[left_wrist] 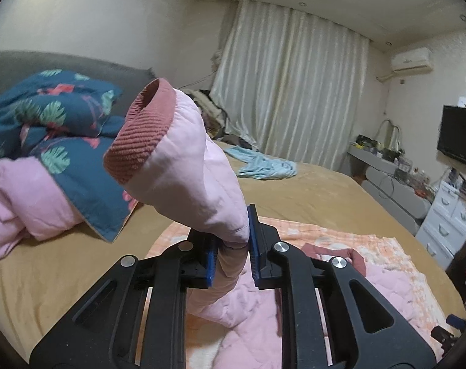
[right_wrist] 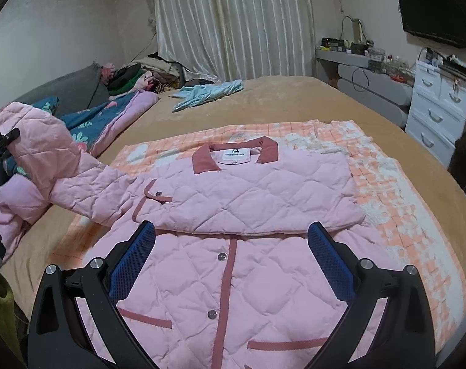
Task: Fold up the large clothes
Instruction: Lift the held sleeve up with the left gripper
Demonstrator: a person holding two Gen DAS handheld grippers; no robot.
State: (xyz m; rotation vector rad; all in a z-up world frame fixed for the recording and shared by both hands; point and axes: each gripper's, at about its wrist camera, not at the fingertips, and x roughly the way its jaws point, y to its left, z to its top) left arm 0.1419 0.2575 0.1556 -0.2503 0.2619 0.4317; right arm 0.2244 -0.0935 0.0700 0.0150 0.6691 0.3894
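While lifted off the bed: sleeve end, ribbed dusty-rose cuff pointing up.
Left gripper: clamped on the sleeve.
Right gripper: blue pads spread wide, over the jacket front, holding nothing.
Quilted pink snap-button jacket: flat on orange checked blanket, tan bed.

Both wrist views low over bed

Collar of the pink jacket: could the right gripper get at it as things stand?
Probably yes. The right gripper is open and holds nothing, hovering over the jacket front. The collar lies exposed ahead, past the folded-over sleeve, with nothing on it.
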